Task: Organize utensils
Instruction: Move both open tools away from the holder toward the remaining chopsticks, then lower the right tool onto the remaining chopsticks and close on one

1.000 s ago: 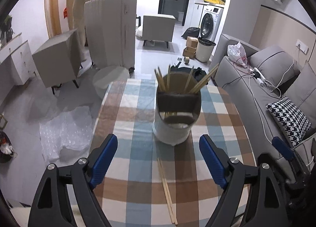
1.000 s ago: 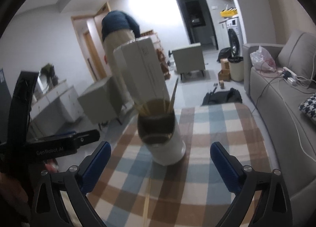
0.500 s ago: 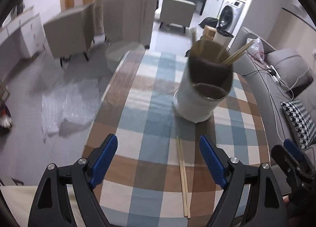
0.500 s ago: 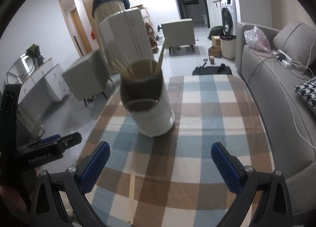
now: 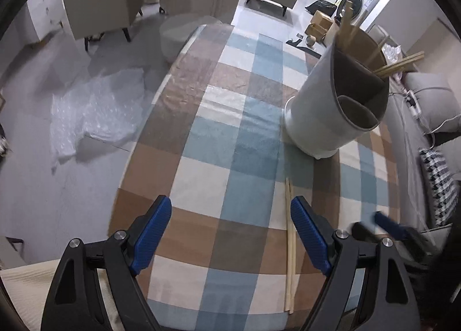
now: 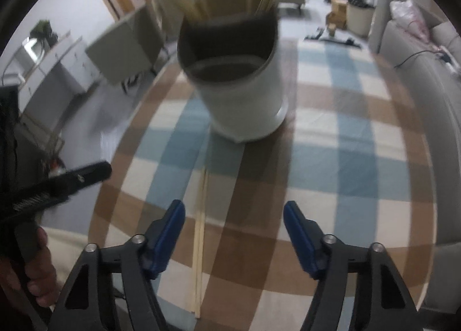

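Note:
A white utensil holder (image 5: 331, 112) (image 6: 245, 94) with a dark inner divider stands on the checked tablecloth (image 5: 230, 158) (image 6: 345, 158), and several wooden chopsticks stick out of its far compartment. A loose pair of chopsticks (image 5: 289, 244) (image 6: 200, 233) lies flat on the cloth in front of it. My left gripper (image 5: 230, 233) hangs open above the cloth, the pair just inside its right finger. My right gripper (image 6: 234, 236) is open with its jaws closing and nothing between them; the pair lies just right of its left finger.
The table's left edge drops to a grey floor with bubble wrap (image 5: 95, 112). Beige chairs (image 5: 98, 5) and a round stool (image 5: 184, 34) stand beyond the table. A grey sofa (image 6: 417, 51) runs along the right side. The left gripper's body (image 6: 52, 189) and a hand (image 6: 31, 270) show at left.
Both grippers have come down toward the table and tilted more steeply. The holder has slid up and right in the left view. The right gripper's fingers stand closer together than before.

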{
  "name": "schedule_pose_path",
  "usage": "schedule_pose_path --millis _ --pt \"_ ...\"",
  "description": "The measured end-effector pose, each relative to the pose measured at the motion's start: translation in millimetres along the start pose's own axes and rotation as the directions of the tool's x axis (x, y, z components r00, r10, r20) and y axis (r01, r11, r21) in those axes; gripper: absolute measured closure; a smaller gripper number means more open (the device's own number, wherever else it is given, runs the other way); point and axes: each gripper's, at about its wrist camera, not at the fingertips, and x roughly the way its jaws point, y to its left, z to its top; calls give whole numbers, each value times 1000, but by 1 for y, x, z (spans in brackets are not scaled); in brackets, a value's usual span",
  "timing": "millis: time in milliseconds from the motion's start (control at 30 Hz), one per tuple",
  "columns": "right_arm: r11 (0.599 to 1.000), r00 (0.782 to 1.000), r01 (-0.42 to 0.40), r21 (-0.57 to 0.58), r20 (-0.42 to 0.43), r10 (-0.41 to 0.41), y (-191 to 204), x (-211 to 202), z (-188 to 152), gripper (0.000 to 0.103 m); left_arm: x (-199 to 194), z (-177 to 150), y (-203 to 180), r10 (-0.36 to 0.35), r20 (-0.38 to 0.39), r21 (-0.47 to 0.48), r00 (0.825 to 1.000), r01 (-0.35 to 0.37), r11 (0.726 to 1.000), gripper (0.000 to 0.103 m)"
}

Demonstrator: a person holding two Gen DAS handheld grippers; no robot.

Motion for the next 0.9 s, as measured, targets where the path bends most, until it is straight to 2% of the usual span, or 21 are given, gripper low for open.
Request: schedule_pose_path --millis 133,233,467,567,733,900 --pt "999 997 8 -49 -78 -12 10 30 5 48 3 4 8 -4 -15 -17 1000 4 1000 22" --pt "997 990 13 -82 -139 -24 17 54 11 61 6 5 14 -17 -35 -36 999 15 999 22" --pt "992 974 30 -125 -221 -57 22 85 21 75 12 10 27 -17 -57 -75 998 12 997 22" --pt "989 973 16 -146 -225 -49 25 86 24 77 15 11 34 -23 -67 -105 997 16 994 22" --pt "984 964 21 -175 -259 -66 30 91 28 76 21 9 40 -19 -94 -124 995 7 992 22" --pt "976 958 20 -218 -276 -81 36 95 32 77 18 11 44 -13 -87 -138 996 1 990 22"
